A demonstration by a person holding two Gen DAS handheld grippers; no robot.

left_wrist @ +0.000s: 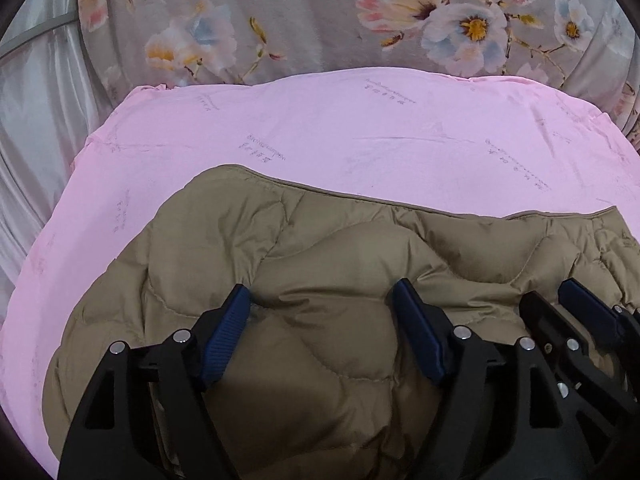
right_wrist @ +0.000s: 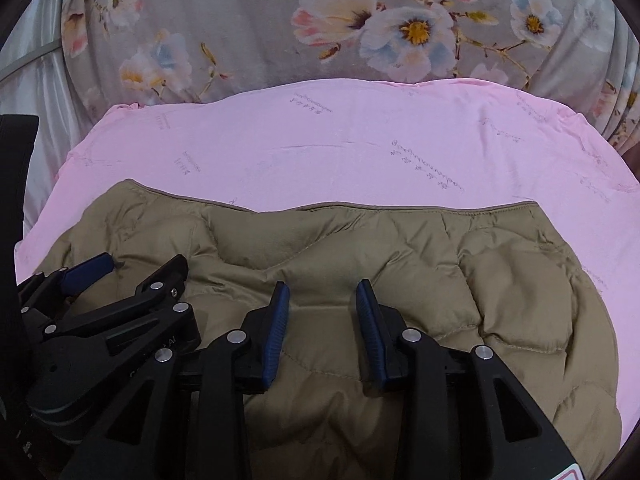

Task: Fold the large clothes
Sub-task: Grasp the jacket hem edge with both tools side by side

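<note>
A tan quilted puffer jacket (left_wrist: pixel 340 264) lies folded on the pink sheet (left_wrist: pixel 320 128); it also shows in the right wrist view (right_wrist: pixel 400 248). My left gripper (left_wrist: pixel 320 300) is open, its blue pads wide apart and pressing down into the jacket's puffy middle. My right gripper (right_wrist: pixel 322 296) is open with a narrower gap, resting on the jacket just right of the left one. The right gripper shows at the right edge of the left wrist view (left_wrist: pixel 560 304). The left gripper shows at the left of the right wrist view (right_wrist: pixel 132 268).
The pink sheet (right_wrist: pixel 360 140) covers a bed that extends beyond the jacket. A grey floral cover (left_wrist: pixel 280 20) lies at the far side. A white curtain (left_wrist: pixel 36 120) hangs at the left.
</note>
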